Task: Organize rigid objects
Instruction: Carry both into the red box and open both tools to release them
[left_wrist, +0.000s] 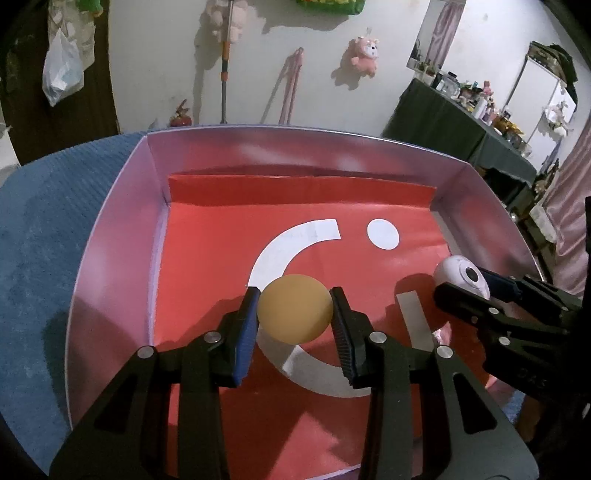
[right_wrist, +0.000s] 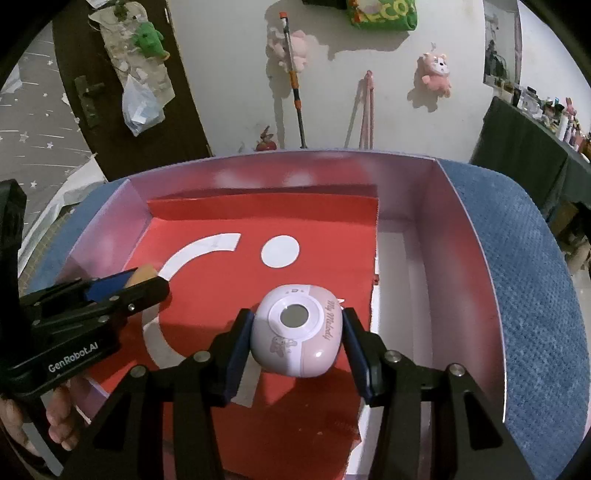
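Orange ball (left_wrist: 294, 312) seemingly touching both jaws.

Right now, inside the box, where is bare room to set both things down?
The far half of the box is bare, around the white dot up to the folded red flap. The white strip along the right wall is bare too. The near middle is crowded: left tool grips the orange ball, right tool the pink case.
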